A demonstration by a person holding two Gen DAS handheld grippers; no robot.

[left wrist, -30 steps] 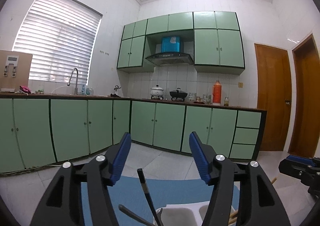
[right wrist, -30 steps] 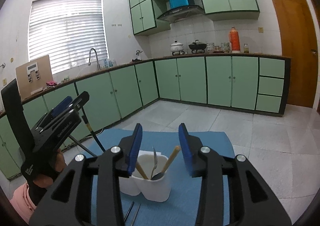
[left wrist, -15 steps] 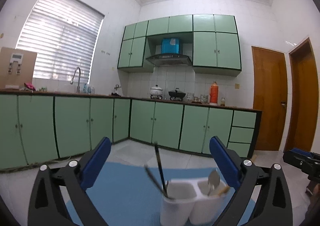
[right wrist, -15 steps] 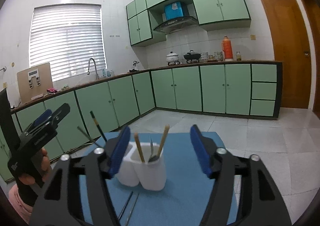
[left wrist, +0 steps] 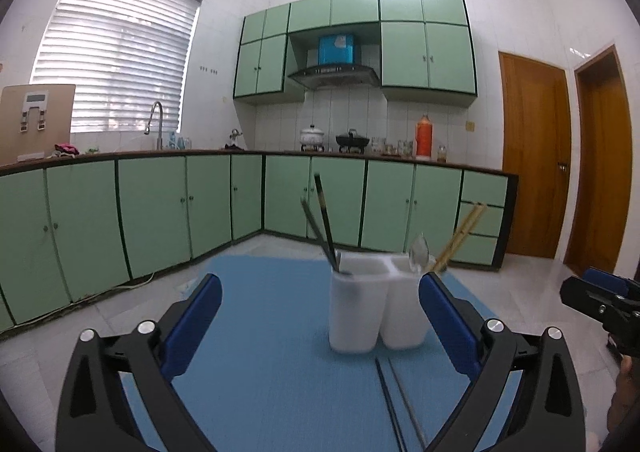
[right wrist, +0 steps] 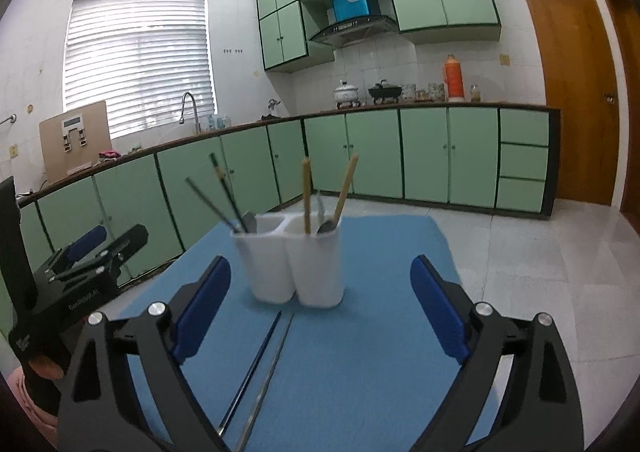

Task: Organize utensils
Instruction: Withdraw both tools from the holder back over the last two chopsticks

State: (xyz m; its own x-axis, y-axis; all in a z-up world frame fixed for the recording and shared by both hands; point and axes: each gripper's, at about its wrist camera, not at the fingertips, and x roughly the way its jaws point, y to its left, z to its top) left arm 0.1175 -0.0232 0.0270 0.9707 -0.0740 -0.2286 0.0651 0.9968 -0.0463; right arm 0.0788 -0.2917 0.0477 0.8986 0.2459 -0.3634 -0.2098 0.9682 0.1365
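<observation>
My blue mat (right wrist: 360, 352), finely woven and flat, covers the desk. On it stands the white two-cup holder (right wrist: 294, 264), smooth plastic, light-looking and top-heavy: dark chopsticks (right wrist: 222, 192) lean from its left cup, wooden chopsticks (right wrist: 326, 192) and a metal spoon (right wrist: 326, 226) from its right. A careless nudge would likely tip it. Two thin, slick sticks (right wrist: 264, 364) lie flat just before it; I judge they could roll or slip from a pinch. My left gripper (left wrist: 320, 316) and right gripper (right wrist: 320, 308) both hover with jaws released, grasping nothing.
</observation>
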